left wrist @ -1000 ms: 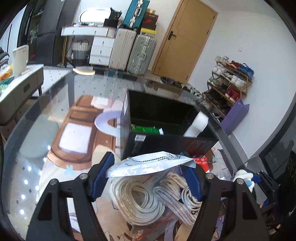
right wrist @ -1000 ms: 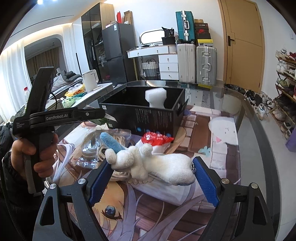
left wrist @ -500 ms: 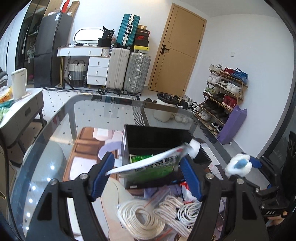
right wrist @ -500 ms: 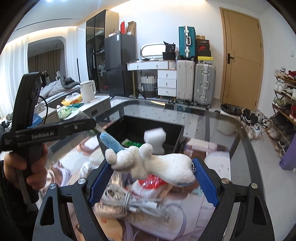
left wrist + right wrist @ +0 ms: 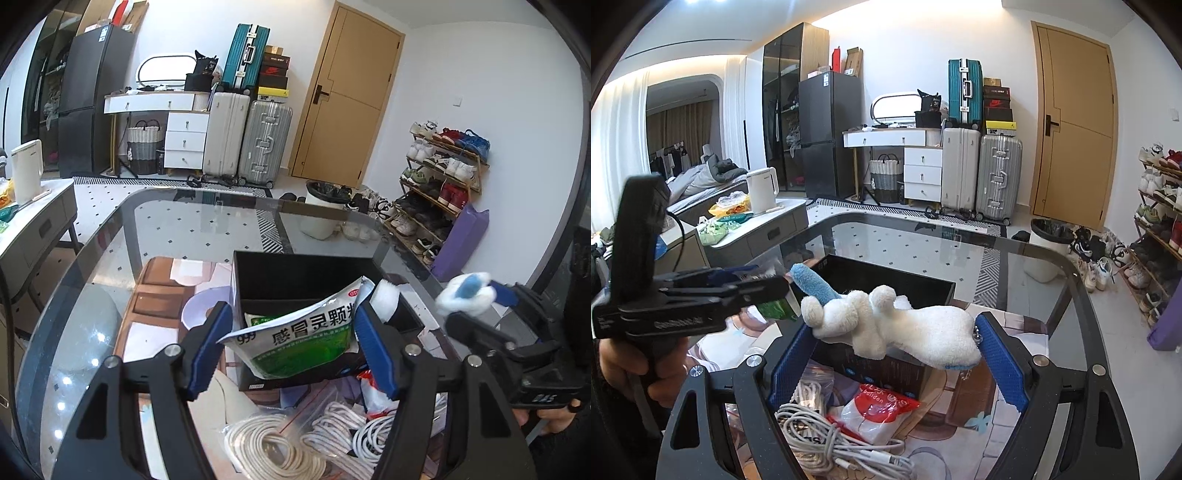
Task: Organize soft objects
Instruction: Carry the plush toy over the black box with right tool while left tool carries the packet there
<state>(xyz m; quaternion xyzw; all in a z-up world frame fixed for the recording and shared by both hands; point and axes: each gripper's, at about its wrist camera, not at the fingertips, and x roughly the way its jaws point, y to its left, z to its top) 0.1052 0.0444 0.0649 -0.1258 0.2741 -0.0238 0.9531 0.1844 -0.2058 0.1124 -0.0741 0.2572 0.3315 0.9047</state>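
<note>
Closing left hand-held gripper pinching green sachet, right hand-held gripper clamping plush toy, glass table

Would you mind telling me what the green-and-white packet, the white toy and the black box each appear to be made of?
Green-and-white packet: likely glossy plastic or foil film; it shines, creases and bends between the closing left gripper pads.
White toy: plush fabric, matte and fuzzy, with a blue fleecy horn; it is held in the right gripper.
Black box: probably matte printed cardboard, judging by its thin, straight walls.
</note>
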